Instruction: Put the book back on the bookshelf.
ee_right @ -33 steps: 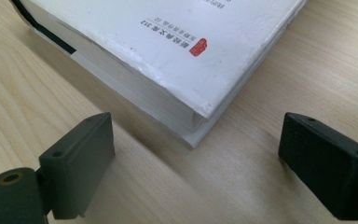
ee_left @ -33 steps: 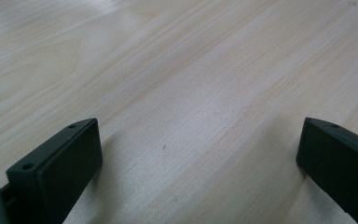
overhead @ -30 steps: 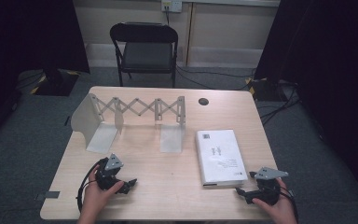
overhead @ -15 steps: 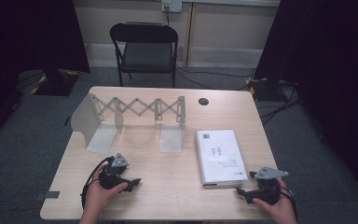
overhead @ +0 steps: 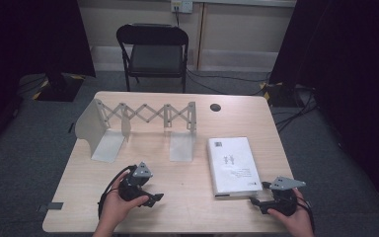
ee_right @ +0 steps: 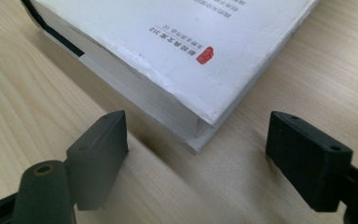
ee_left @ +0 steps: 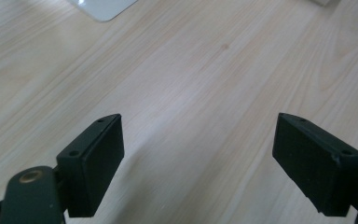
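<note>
My left tool (overhead: 150,198) hovers released over bare counter (overhead: 192,197) near its front edge. The white book (overhead: 232,165) lies toward the front right corner; my right tool (ee_right: 196,163), jaws just narrowed yet spread, faces its corner without touching.

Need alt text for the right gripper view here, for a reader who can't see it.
The right gripper points its open black jaws at the near corner of a white book lying flat on the wooden table; nothing is between them. Small print and a red mark show on the book's cover.
</note>
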Available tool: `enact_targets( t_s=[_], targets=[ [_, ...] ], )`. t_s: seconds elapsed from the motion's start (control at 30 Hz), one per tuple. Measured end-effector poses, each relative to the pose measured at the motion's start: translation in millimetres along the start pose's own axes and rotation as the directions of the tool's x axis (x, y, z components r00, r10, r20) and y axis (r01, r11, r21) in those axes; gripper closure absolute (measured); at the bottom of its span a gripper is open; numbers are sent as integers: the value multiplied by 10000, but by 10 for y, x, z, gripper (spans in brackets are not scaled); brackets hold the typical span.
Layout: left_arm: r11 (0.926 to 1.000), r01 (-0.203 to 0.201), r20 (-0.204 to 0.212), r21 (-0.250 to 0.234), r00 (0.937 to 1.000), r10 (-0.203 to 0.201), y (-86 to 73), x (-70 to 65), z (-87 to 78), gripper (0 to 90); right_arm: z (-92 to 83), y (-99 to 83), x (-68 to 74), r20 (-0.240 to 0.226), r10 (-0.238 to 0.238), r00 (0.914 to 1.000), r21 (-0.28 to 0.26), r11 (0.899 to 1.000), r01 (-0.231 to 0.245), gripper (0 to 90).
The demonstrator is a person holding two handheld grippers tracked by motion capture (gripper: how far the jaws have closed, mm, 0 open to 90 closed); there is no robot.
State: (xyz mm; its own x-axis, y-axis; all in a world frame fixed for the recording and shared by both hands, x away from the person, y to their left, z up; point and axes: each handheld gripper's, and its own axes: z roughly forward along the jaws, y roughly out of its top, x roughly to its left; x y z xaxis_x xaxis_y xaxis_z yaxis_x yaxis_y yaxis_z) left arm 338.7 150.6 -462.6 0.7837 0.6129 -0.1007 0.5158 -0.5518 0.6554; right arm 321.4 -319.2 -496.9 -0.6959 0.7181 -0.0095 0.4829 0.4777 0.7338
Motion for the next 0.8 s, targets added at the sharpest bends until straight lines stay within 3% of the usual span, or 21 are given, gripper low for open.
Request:
enact_targets(
  t_s=[0.07,0.33,0.8],
  targets=[
    [10000,-28,131,-25,9999,28,49,-42,18,166,-1,8,14,4,-22,10000,39,10000,22,228],
    [9962,-776,453,401,9961,757,282,-185,165,166,-1,9,49,-157,-165,9997,-122,9998,163,301],
    [9919,-1215,1009,370,9880,1173,617,-371,339,165,-8,40,79,-184,-501,9986,-157,9986,498,344]
  ],
)
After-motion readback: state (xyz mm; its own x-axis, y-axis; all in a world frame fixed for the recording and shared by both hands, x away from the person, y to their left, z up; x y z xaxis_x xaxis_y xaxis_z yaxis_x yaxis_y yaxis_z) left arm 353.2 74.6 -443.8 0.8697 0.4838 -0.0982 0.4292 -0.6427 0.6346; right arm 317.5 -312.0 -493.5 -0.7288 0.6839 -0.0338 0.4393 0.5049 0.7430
